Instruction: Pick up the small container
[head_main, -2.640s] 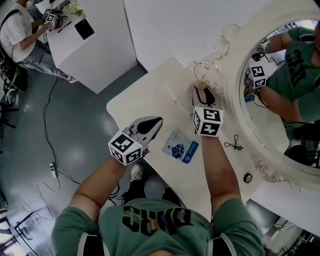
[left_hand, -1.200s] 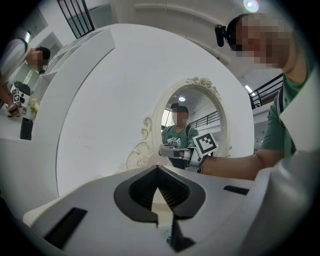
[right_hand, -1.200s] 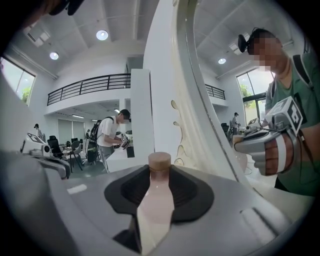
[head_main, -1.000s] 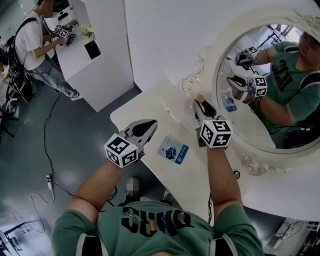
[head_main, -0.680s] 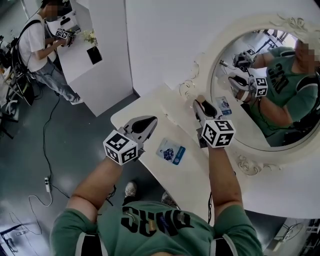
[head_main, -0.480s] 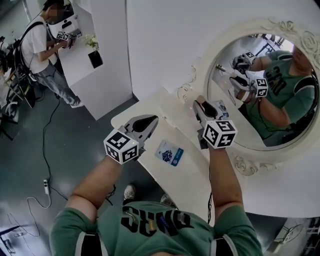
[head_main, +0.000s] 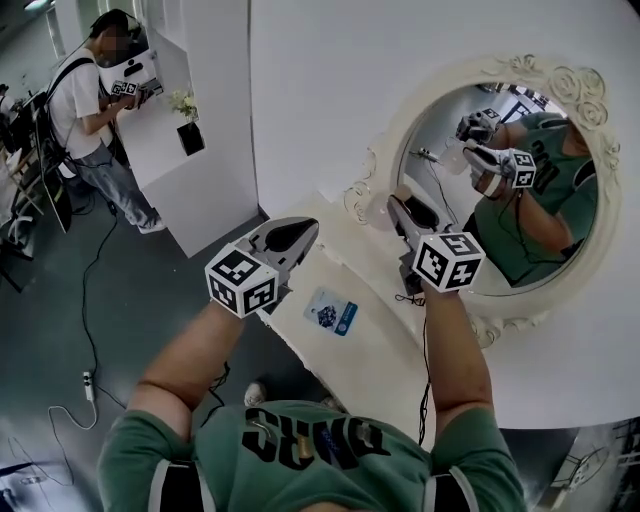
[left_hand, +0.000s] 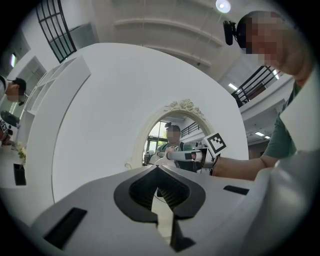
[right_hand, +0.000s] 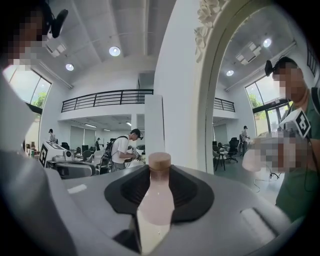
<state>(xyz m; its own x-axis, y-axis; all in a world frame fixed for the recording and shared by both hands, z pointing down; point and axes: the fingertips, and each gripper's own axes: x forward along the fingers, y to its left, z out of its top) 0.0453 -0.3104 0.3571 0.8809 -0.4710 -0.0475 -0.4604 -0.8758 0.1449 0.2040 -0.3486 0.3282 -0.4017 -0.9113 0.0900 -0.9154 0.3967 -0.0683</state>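
Right tongs (right_hand: 159, 176) higher, round-capped bottle (right_hand: 156, 200)

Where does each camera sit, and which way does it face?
Head view: on the head, looking down at white table, forearms, left gripper, right gripper.
Left gripper view: rides it, faces the mirror over its empty jaws.
Right gripper view: rides it, looks along jaws gripping a small bottle.
All three show the mirror.

Reaches both bare forearms forward toward the oval mirror (head_main: 418, 112). Holds the left gripper (head_main: 300, 232) well left of the mirror, jaw tips together, nothing between. Holds the right gripper (head_main: 398, 206) just before the mirror's lower left rim, jaws clamped on a small pink bottle (right_hand: 156, 200), cap up.
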